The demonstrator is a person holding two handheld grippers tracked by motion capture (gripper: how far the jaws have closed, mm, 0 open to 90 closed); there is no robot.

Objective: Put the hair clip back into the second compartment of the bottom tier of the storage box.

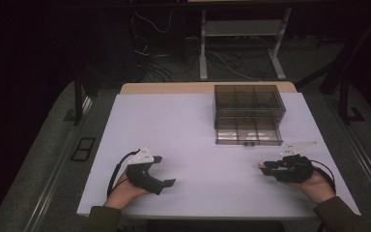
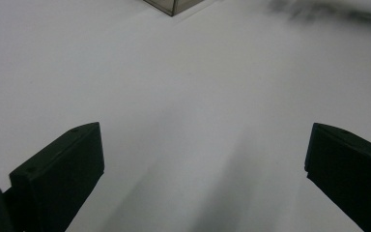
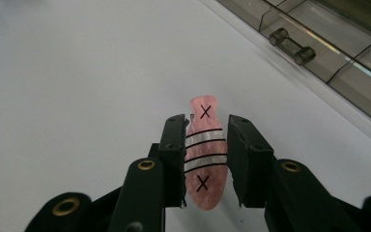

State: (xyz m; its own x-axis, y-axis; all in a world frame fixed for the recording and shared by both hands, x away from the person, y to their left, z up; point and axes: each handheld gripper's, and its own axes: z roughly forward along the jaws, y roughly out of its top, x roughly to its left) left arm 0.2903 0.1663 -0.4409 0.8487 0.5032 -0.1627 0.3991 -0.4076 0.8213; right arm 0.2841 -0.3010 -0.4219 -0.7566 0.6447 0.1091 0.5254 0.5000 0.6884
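Clamped between the right gripper (image 3: 205,159) jaws, a pink striped clip (image 3: 204,154) is held flat, ready for the smoked drawer box (image 1: 249,113), while the left gripper (image 1: 160,170) gapes empty.

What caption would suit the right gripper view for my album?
Right gripper clamping a pink striped clip above the white table, beside a clear drawer box.

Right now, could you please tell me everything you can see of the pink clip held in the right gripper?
The pink clip is a small, flat, glossy piece, marbled pink like plastic, narrowing to a waist near its far end. Pale bands edged with black lines cross its middle, with a black X drawn above and below them. It sits between the jaws of the right gripper, which press on its two long sides; its far end juts beyond them. It lies low over the white table, near the smoky clear drawer box.
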